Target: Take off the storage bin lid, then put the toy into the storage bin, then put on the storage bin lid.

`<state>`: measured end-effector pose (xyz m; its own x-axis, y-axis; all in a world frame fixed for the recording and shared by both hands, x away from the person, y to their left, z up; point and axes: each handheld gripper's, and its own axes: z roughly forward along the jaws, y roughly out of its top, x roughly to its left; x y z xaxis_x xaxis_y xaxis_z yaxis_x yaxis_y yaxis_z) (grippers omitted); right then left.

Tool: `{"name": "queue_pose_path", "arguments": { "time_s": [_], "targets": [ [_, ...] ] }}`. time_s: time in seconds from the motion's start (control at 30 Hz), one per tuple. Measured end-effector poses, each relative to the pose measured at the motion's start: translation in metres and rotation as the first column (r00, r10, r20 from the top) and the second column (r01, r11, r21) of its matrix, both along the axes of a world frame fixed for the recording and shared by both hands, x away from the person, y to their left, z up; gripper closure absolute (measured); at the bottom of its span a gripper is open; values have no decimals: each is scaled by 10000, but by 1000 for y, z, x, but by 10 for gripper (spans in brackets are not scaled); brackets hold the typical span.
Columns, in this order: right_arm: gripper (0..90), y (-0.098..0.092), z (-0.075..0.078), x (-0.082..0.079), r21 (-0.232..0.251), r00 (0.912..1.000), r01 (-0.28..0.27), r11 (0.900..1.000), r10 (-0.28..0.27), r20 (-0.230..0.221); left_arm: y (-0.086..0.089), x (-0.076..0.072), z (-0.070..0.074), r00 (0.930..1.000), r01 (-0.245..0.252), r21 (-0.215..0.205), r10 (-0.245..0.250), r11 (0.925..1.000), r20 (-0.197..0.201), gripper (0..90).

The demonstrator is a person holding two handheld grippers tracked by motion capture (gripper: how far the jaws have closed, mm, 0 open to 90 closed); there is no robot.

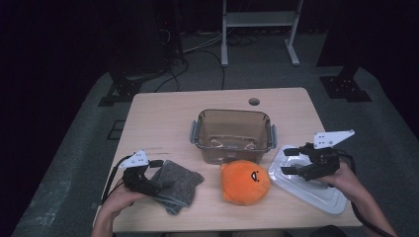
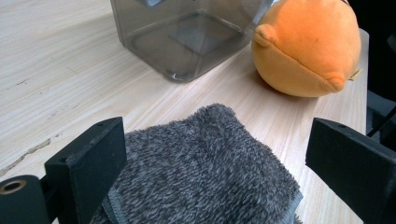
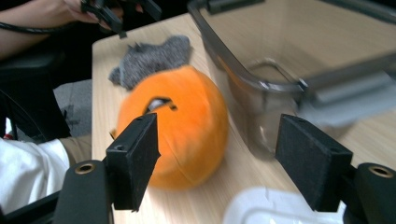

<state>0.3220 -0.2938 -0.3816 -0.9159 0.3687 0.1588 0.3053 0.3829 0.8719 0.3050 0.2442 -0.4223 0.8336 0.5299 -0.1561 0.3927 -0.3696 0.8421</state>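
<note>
A round orange plush toy point(image 1: 245, 181) lies near the table's front edge, just in front of a clear grey plastic tub point(image 1: 232, 134). To its right lies a white lid point(image 1: 306, 182), and my right gripper point(image 1: 286, 161) hovers over it, open and empty. In the right gripper view, that gripper point(image 3: 219, 163) points at the plush toy point(image 3: 175, 130) and the tub point(image 3: 280, 70). My left gripper point(image 1: 159, 175) is open over a folded grey fleece cloth point(image 1: 175, 183). The cloth point(image 2: 201, 168) lies between the wide jaws; the right jaw stands apart from it.
The light wooden table point(image 1: 163, 123) has a round cable hole point(image 1: 254, 101) at the back. The tub has latch handles on both ends. Beyond the table are a dark floor, cables and a white frame point(image 1: 259, 29).
</note>
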Motion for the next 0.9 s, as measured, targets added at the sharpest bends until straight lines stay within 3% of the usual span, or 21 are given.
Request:
{"name": "queue_pose_path", "arguments": {
  "time_s": [0.17, 0.4, 0.6, 0.9],
  "targets": [
    [287, 24, 6, -9, -28, 9967, -764, 9971, 764, 257, 1, -1, 3, 9999, -80, -18, 80, 10000, 107, 45],
    [286, 58, 16, -17, -456, 9829, -1743, 9836, 1766, 516, -1, -5, 6, 9998, 1, -72, 0, 10000, 217, 45],
    [286, 76, 19, -15, -477, 9737, -2175, 9749, 2201, 591, 0, -3, 5, 9998, 46, -106, -44, 9999, 188, 45],
    [284, 92, 16, -10, -670, 9671, -2448, 9673, 2485, 539, 0, -4, 7, 9996, 129, -69, -127, 9999, 264, 45]
  ]
}}
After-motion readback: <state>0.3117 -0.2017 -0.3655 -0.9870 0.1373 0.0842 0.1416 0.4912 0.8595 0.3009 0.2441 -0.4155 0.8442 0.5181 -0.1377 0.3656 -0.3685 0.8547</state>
